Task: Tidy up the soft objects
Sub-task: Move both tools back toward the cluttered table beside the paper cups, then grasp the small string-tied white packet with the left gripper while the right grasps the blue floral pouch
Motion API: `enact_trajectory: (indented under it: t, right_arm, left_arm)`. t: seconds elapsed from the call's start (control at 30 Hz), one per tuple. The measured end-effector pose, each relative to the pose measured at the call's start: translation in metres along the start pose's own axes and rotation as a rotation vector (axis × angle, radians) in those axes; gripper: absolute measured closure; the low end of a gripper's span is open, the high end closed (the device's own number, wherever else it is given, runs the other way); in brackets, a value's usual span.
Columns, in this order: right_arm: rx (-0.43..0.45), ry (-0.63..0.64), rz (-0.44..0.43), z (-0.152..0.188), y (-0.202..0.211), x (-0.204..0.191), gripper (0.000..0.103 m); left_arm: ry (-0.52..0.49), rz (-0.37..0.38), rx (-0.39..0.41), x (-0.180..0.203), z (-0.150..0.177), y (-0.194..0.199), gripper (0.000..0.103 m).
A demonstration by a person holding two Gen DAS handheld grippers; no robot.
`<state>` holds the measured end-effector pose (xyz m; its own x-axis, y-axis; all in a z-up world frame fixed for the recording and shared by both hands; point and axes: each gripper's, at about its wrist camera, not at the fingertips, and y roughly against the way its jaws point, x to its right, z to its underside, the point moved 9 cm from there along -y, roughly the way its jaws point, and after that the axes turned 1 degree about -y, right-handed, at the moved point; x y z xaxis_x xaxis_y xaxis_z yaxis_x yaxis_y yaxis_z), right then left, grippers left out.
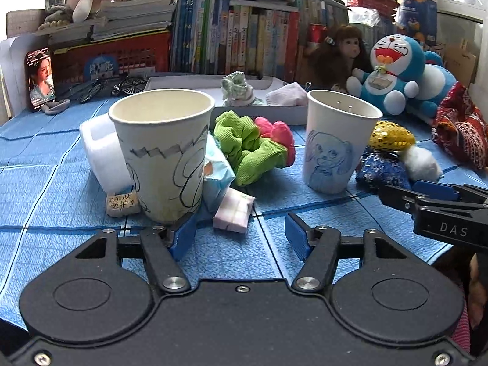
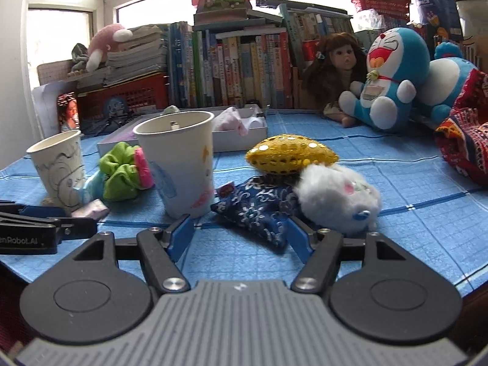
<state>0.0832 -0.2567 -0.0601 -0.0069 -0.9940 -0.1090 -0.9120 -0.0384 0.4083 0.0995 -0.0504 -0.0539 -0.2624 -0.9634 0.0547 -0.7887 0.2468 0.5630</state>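
We held our left hand-held gripper (image 1: 241,231) open and low over the blue table (image 1: 45,158), with nothing between its fingers. A small pink packet (image 1: 233,212) lay just ahead, and a paper cup (image 1: 161,149) stood right by the left finger. Our right hand-held gripper (image 2: 241,233) was open too, a dark blue flowery pouch (image 2: 256,210) lying partly between its fingers. A white fluffy toy (image 2: 338,198) touched the pouch. A second cup (image 2: 180,161) crowded the left finger. The green scrunchie (image 1: 247,149) sat between both cups.
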Motion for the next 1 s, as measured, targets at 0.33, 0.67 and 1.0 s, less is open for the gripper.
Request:
enact_trajectory:
  t: [0.33, 0.67, 1.0]
  right_arm:
    - [-0.011, -0.021, 0.062, -0.005, -0.019, 0.006, 0.019]
    - [-0.027, 0.003, 0.086, -0.010, -0.034, 0.001, 0.015]
    - [-0.013, 0.006, 0.098, -0.014, -0.036, 0.007, 0.039]
  left_arm:
    - [0.000, -0.014, 0.012, 0.002, -0.003, -0.011, 0.043]
    - [0.005, -0.013, 0.025, 0.007, -0.005, -0.015, 0.049]
    - [-0.022, -0.017, 0.033, 0.013, -0.003, -0.014, 0.056]
